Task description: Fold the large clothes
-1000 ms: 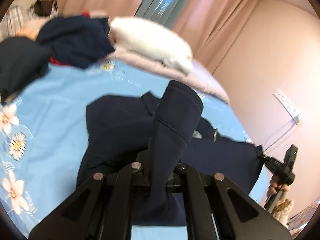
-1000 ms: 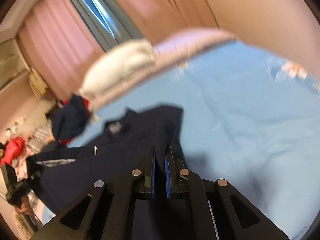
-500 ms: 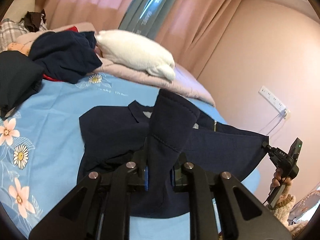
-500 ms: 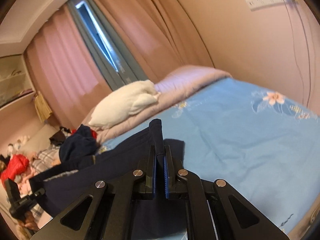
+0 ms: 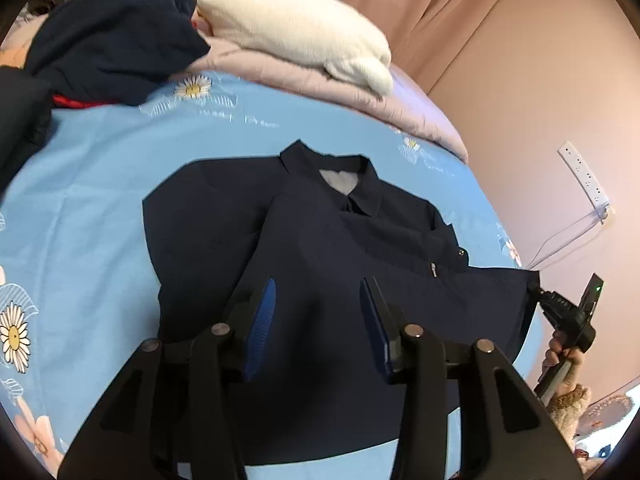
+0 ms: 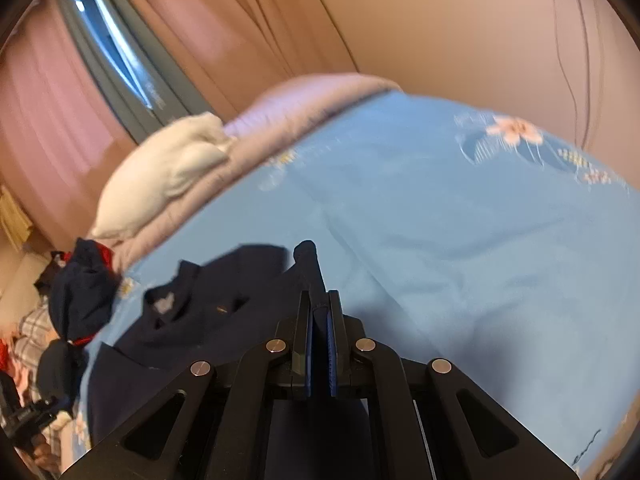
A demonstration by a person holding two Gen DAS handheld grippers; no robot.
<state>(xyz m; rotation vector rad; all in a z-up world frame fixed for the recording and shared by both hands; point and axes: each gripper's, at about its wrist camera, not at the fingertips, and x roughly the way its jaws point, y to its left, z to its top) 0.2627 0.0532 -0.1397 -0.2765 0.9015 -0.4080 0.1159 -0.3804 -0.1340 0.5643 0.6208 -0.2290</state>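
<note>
**Sleeve fold on a navy collared shirt, mid-step.**
My left gripper (image 5: 316, 312) hangs open above the shirt (image 5: 320, 240), which lies centre-frame on the blue floral bedsheet (image 5: 100, 184); my right gripper (image 6: 319, 344) is clamped on a sleeve cuff (image 6: 310, 264). I judge the next move: carry that cuff across the shirt body.

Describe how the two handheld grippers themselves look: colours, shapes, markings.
Both are matte black, built from angular linkage arms with triangular cut-outs and round silver pivot pins. The left gripper has flat fingers lined with ribbed blue pads. The right gripper shows the same blue lining. Seen from the left wrist view, the right one carries a small green light, and the hand holding it is bare.
</note>
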